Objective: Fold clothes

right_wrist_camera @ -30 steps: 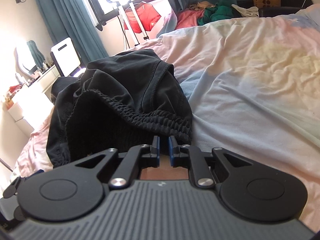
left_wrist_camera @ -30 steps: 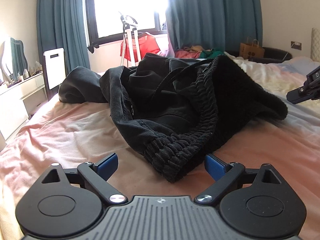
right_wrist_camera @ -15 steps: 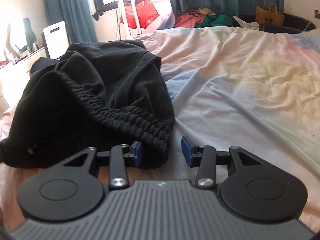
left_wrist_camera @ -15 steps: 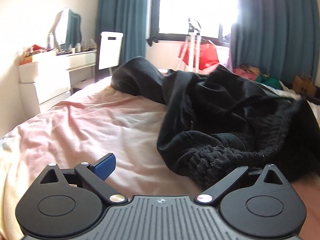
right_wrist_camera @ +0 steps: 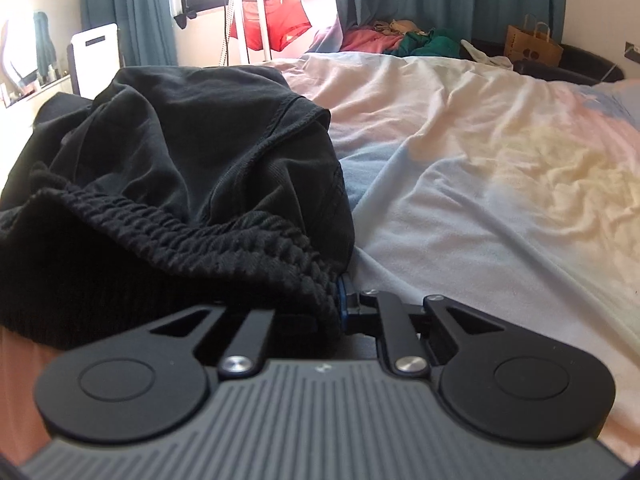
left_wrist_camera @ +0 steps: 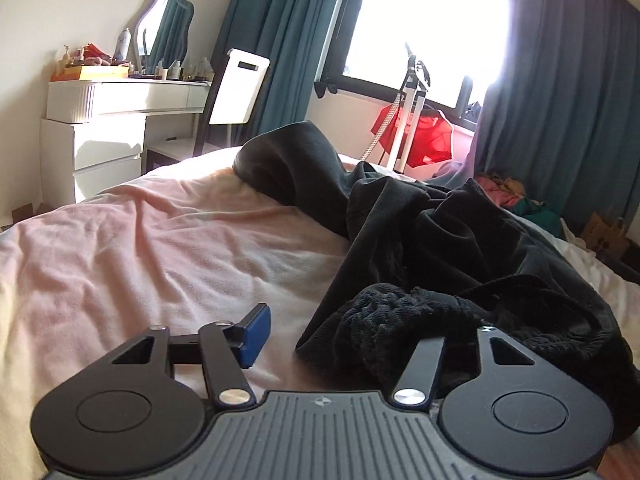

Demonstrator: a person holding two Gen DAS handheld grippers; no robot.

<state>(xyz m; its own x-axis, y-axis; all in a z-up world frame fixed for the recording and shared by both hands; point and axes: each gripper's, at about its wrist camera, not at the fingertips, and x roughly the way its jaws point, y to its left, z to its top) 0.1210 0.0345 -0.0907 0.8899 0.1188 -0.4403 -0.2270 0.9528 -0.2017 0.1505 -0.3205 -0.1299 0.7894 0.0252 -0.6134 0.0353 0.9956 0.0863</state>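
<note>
- The black trousers lie crumpled on the bed, ribbed waistband nearest both tools.
- Left gripper gapes wide around 1 waistband bunch; right gripper looks nearly clamped on the band, though cloth hides 1 finger.
- Pinch both corners, draw apart.
- Legs trail toward the window; that's the long axis.

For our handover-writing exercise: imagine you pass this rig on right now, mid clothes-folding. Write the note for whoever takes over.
Left gripper: open, waistband draped over one finger, not gripped.
Right gripper: shut on the black garment at its elastic waistband.
Garment lies crumpled on the bed.
Done: one waistband end gripped.
Left: grip with left gripper, spread flat, fold.
</note>
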